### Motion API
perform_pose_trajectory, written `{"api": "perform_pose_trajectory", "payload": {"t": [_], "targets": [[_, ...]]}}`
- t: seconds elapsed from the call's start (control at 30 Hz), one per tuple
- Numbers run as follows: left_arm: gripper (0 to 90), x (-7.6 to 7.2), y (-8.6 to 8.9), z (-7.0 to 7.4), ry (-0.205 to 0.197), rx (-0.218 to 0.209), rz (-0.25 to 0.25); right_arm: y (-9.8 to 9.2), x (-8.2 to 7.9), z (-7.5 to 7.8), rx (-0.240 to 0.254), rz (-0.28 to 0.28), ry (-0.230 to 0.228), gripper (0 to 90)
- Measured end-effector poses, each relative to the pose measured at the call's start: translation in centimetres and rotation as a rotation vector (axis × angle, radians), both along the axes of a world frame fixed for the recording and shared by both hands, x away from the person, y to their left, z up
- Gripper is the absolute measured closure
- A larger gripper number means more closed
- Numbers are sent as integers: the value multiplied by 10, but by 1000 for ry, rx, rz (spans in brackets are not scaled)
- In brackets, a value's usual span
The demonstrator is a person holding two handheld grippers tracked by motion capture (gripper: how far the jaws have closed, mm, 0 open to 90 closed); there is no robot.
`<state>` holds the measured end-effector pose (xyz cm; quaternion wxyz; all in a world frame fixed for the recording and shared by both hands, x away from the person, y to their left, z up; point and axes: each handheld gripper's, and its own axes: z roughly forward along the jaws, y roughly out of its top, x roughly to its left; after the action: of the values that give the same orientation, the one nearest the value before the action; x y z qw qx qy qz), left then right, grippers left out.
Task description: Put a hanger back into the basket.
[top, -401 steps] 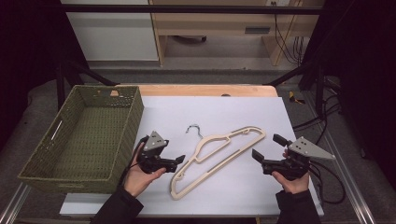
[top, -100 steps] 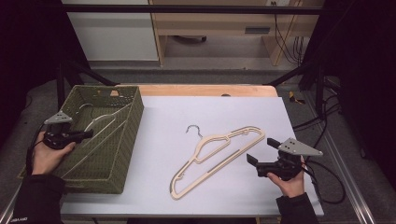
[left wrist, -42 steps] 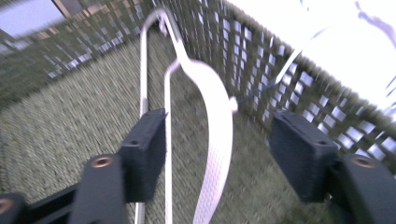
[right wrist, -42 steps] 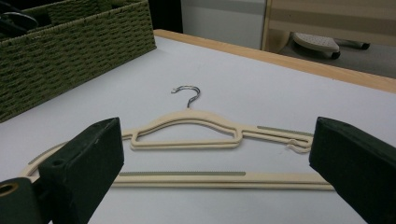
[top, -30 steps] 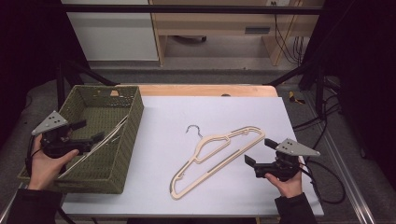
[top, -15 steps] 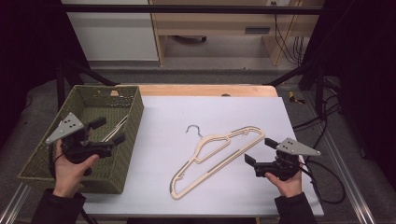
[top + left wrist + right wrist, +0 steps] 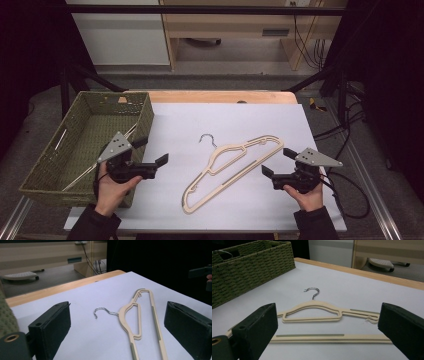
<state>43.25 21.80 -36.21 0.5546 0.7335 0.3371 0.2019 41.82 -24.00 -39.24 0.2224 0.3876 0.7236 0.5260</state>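
Note:
A beige hanger (image 7: pixel 231 162) with a metal hook (image 7: pixel 206 138) lies flat in the middle of the white table top. My left gripper (image 7: pixel 151 151) hovers open and empty over the right wall of the green woven basket (image 7: pixel 45 192), pointing toward the hanger. My right gripper (image 7: pixel 277 161) is open and empty just right of the hanger's lower bar. In the left gripper view the hanger (image 7: pixel 136 322) lies ahead between the wide-apart jaws of the left gripper (image 7: pixel 117 315). In the right gripper view the hanger (image 7: pixel 317 303) lies close ahead of the right gripper (image 7: pixel 327 315).
Another thin beige hanger (image 7: pixel 82 174) lies slanted inside the basket. The basket (image 7: pixel 249 265) stands along the table's left side. A wooden strip (image 7: pixel 220 96) borders the far edge. Cables (image 7: pixel 350 130) hang off the right side.
My left gripper has swung from the basket's left side rightward across it to its right wall, open and empty. The right gripper and the table hanger have hardly moved.

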Motion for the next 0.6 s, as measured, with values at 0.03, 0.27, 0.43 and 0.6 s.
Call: {"api": "perform_pose_trajectory", "payload": {"t": [0.03,0.27,0.43,0.6], "targets": [[71,0,-4,-3,5,1,-6,0,0,0,-3,4,1,32],[71,1,-20,-25,42,35,-37,5,4,-1,11,-5,10,32],[74,2,-23,-38,74,43,-44,10,9,0,14,3,9,33],[77,3,-28,-49,86,66,-49,20,15,2,12,21,12,38]]}}
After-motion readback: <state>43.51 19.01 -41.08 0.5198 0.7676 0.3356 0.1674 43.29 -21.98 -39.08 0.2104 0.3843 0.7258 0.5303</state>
